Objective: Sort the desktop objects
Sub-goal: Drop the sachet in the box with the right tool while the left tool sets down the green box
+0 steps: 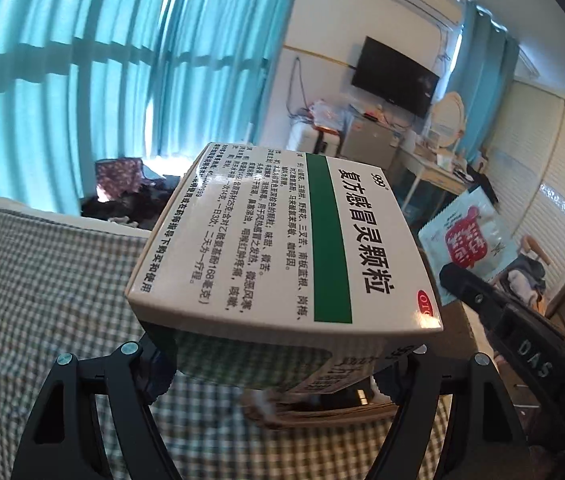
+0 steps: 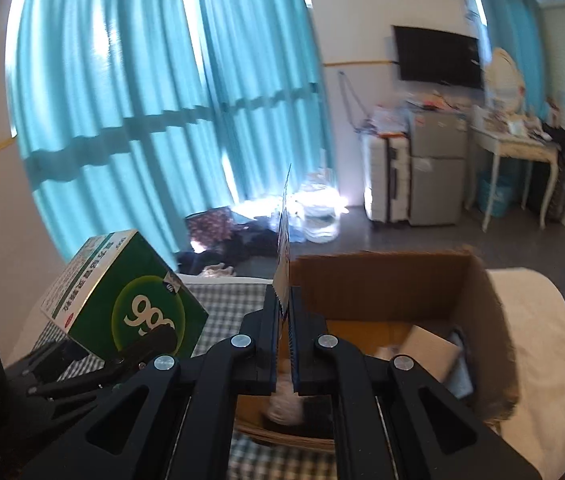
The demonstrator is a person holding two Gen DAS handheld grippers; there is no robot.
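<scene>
My left gripper point(image 1: 278, 354) is shut on a white and green medicine box point(image 1: 282, 248), its fingers pressing the two sides and holding it above a checked cloth point(image 1: 42, 300). The right wrist view shows that box point(image 2: 122, 296) at lower left, with a left finger point(image 2: 150, 340) against its green face. My right gripper point(image 2: 284, 300) is shut on a thin sachet point(image 2: 283, 240), seen edge-on and standing upright over an open cardboard box point(image 2: 382, 280). In the left wrist view the sachet point(image 1: 466, 232) is pale blue with a red print, pinched by the right gripper point(image 1: 452, 276).
The cardboard box holds a smaller brown carton point(image 2: 430, 344) and other blurred items. White bedding point(image 2: 542, 340) lies to its right. Farther off are teal curtains point(image 2: 122, 100), a suitcase point(image 2: 386, 176), a small fridge point(image 2: 438, 168) and a white table point(image 2: 514, 148).
</scene>
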